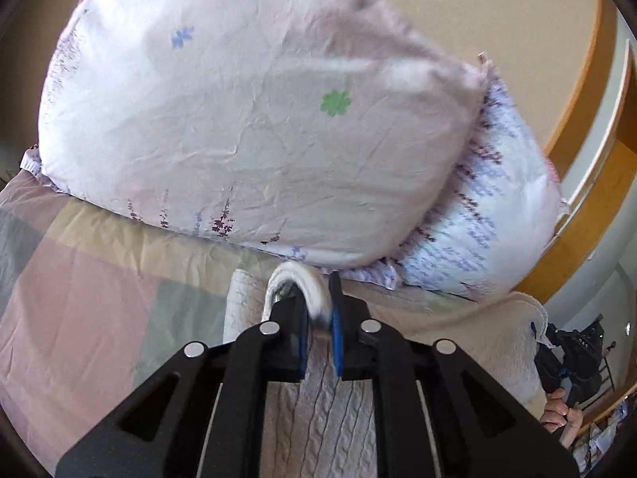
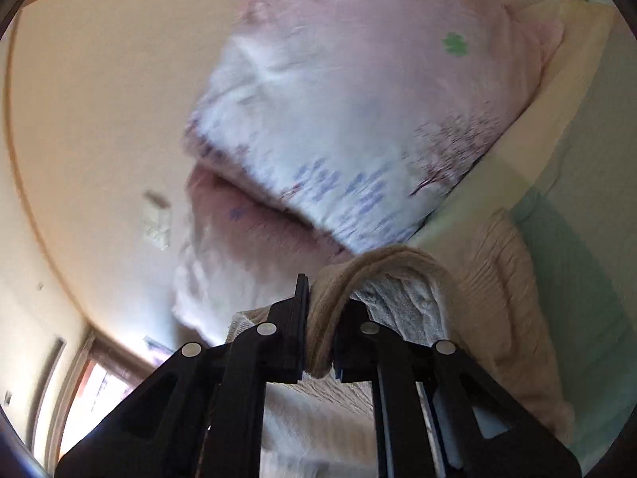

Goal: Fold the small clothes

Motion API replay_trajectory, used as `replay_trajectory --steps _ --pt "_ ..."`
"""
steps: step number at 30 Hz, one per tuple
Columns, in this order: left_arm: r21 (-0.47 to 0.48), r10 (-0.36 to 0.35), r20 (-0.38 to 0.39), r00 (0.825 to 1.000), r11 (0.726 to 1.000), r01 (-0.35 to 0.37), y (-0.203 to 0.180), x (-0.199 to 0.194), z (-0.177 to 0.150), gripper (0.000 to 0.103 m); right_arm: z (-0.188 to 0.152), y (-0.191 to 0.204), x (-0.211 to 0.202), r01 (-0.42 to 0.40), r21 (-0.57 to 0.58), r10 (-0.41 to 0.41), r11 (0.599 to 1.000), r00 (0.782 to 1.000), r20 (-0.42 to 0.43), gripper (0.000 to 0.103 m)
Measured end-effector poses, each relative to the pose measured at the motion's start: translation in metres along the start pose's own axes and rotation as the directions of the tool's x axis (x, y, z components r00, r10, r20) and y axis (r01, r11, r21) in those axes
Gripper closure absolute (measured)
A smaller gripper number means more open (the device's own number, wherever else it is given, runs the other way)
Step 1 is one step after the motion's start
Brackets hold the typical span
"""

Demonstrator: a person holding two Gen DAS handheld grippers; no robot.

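A pale cable-knit garment (image 1: 314,418) lies on the bed under my left gripper (image 1: 318,318). The left gripper is shut on a rolled edge of the garment (image 1: 302,279), which loops up between its jaws. In the right wrist view my right gripper (image 2: 320,334) is shut on a beige folded edge of the same knit garment (image 2: 398,267), lifted off the bed; the rest of it (image 2: 505,290) drapes to the right. The right gripper also shows in the left wrist view (image 1: 573,358), held by a hand at the right edge.
Two floral pillows (image 1: 239,119) lean against the cream wall (image 1: 497,8) just beyond the garment; they also show in the right wrist view (image 2: 358,99). A pastel patchwork bedspread (image 1: 79,298) covers the bed. A wooden bed frame (image 1: 589,215) runs at the right.
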State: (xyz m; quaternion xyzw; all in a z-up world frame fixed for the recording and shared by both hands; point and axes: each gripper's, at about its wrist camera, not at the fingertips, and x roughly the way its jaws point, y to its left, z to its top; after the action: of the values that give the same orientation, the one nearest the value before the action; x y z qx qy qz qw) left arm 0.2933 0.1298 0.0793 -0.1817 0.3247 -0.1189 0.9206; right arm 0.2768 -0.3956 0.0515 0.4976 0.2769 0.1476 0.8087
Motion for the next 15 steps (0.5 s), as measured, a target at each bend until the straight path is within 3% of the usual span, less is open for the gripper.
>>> replay_trajectory --steps 1,2,3,4,5,7,8,10,15 --pt "-0.002 0.039 -0.032 0.999 0.999 -0.039 0.003 0.020 0.003 0.071 0.009 -0.010 0.019 0.076 0.007 -0.076 0.997 0.997 -0.018 0.061" --pt "-0.013 0.085 -0.064 0.994 0.996 -0.086 0.006 0.033 0.004 0.042 0.016 -0.024 0.039 0.151 0.024 -0.149 0.988 0.987 -0.065 0.045" --pt "-0.042 0.102 -0.085 0.991 0.994 -0.105 0.013 0.037 0.003 0.033 0.016 -0.035 0.043 0.184 0.052 -0.178 0.982 0.979 -0.103 0.045" --pt "-0.069 0.064 -0.080 0.995 0.995 -0.069 0.021 0.034 0.001 0.025 0.015 -0.043 0.043 0.184 0.082 -0.172 0.980 0.976 -0.135 0.045" --pt "-0.086 0.004 -0.068 0.998 0.996 -0.010 0.030 0.026 -0.003 0.019 0.014 -0.047 0.038 0.157 0.071 -0.145 0.985 0.978 -0.152 0.037" --pt "-0.084 -0.015 -0.087 0.996 0.996 0.008 0.045 0.015 -0.011 0.015 0.014 -0.043 0.019 0.185 -0.024 -0.186 0.983 0.976 -0.112 0.019" --pt "-0.089 -0.029 -0.122 0.992 0.996 0.018 0.055 0.013 -0.017 0.015 0.014 -0.041 0.007 0.202 -0.069 -0.207 0.977 0.975 -0.082 0.016" --pt "-0.126 -0.063 -0.178 0.982 0.991 0.041 0.071 0.012 -0.032 0.017 0.015 -0.041 0.000 0.193 -0.094 -0.202 0.977 0.975 -0.094 0.016" --pt "-0.204 -0.171 -0.290 0.941 0.972 0.114 0.078 0.034 -0.061 0.034 0.006 -0.045 0.008 0.171 -0.106 -0.186 0.980 0.971 -0.150 0.016"
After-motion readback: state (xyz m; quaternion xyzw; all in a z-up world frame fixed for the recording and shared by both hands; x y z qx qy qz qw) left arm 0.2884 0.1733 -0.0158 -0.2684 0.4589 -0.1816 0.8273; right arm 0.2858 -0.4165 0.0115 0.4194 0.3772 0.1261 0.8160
